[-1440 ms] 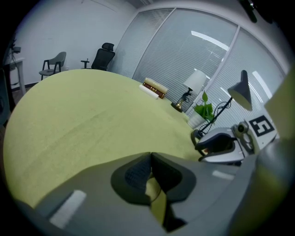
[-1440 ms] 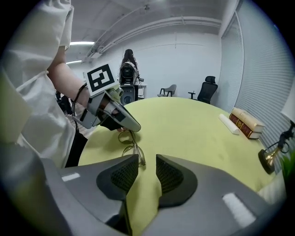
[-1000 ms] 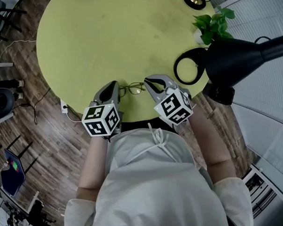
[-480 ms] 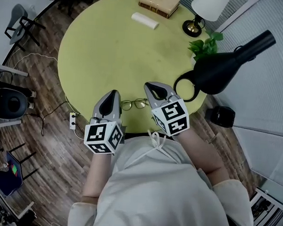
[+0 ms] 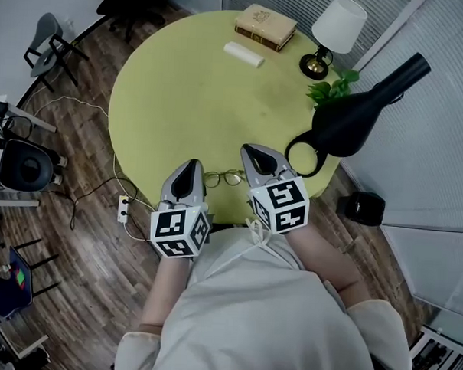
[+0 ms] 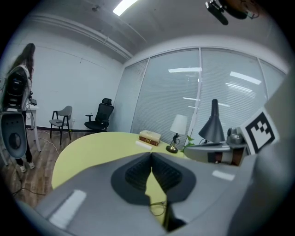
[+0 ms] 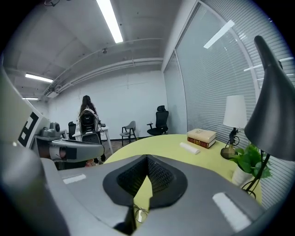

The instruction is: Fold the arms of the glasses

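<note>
Yellow-green counter (image 5: 190, 86) bears the glasses (image 5: 222, 178) between our left tongs (image 5: 192, 166) and right tongs (image 5: 252, 151), both closed and empty; we should draw clear without nudging the frame.

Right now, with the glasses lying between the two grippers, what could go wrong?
The glasses lie close to the table's near edge; a nudge could slide them off. Left gripper and right gripper have jaws shut, so descending like this might press the lenses. The black lamp stands close beside the right gripper.
</note>
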A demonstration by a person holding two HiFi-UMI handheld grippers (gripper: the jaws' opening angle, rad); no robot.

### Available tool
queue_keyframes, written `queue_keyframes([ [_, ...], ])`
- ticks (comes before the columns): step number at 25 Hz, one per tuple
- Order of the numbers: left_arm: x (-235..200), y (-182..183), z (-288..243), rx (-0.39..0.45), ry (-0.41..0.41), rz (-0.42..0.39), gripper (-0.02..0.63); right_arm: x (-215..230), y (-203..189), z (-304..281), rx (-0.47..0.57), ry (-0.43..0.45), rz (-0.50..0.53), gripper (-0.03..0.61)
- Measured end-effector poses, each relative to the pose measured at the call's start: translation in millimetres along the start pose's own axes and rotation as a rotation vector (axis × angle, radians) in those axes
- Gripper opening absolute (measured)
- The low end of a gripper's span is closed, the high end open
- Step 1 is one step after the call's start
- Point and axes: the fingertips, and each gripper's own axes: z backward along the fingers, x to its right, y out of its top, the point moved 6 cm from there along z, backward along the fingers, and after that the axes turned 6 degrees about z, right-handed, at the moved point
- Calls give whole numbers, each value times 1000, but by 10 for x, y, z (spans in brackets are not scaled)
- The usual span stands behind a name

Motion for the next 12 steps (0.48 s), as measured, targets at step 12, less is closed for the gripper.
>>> queue_keyframes([
  [12,-8,3,46,-5,11,-38,6,21,-54,115,1,-23,20,-2],
])
